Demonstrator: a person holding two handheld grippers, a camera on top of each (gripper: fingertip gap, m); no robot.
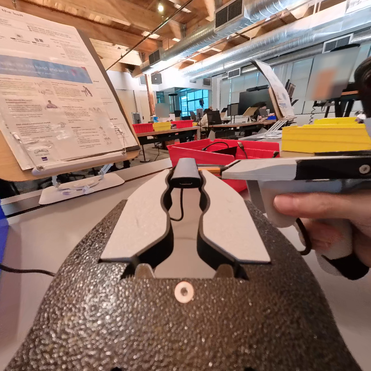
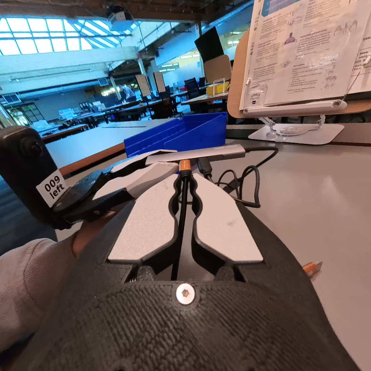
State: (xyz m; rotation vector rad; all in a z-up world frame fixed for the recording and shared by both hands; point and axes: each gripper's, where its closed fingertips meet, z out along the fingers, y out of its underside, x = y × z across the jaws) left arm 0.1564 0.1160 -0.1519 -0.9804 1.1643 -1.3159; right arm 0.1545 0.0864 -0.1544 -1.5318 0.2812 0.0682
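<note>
Left gripper [image 1: 185,181]: jaws closed on one end of the grey USB hub [image 1: 185,174], held above the grey table [image 1: 60,230].
Right gripper [image 2: 184,176]: jaws clamped on a black cable [image 2: 183,210] just behind its orange plug [image 2: 184,165], which meets the hub's side.
Second plug [image 2: 203,165]: black, seated beside the orange one.
Surroundings: blue bin [image 2: 180,132], red bin [image 1: 200,152], document stand [image 1: 60,100].

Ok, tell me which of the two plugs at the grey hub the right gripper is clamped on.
The orange-collared plug: the right gripper pinches its cable just behind it. The black plug sits beside it in the grey hub, ungripped.
</note>
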